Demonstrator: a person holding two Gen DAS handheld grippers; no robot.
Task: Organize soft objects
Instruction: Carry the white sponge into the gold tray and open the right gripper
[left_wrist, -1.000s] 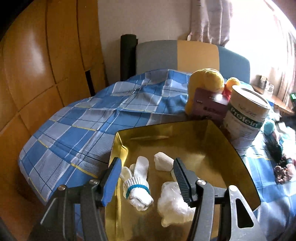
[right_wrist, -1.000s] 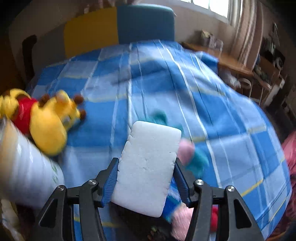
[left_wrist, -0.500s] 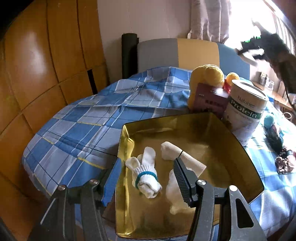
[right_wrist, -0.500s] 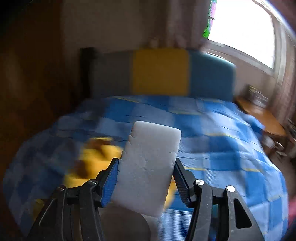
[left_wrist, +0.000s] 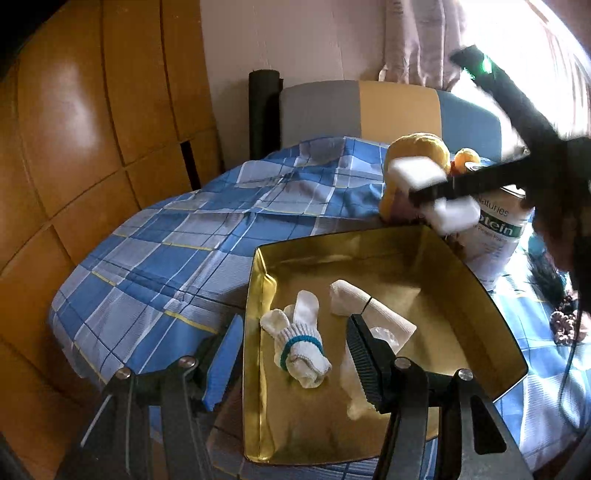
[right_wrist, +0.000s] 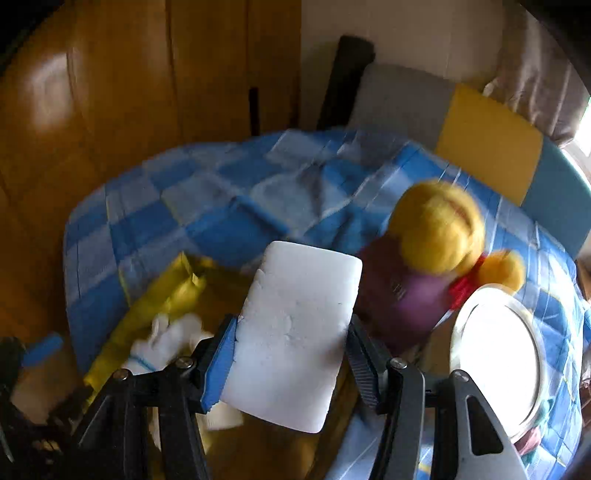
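Sponge (left_wrist: 424, 184) delivery looks like the step in hand. From the left wrist, the right gripper (left_wrist: 436, 192) carries the white sponge above the far edge of the gold tray (left_wrist: 491, 302), beside the protein can (left_wrist: 498, 236). The left gripper (left_wrist: 291, 358) hangs half open over the tray's near side, gripping nothing; a white glove (left_wrist: 299, 347) lies below.

From the right wrist, the right gripper (right_wrist: 291, 354) has both pads pressed on the sponge (right_wrist: 291, 336), with the tray (right_wrist: 166, 291) below and a yellow plush toy (right_wrist: 439, 229) behind. Next, I judge, it must lower over bare tray floor and release.

Bare tray (left_wrist: 436, 280) floor beside crowding canister (left_wrist: 495, 236)
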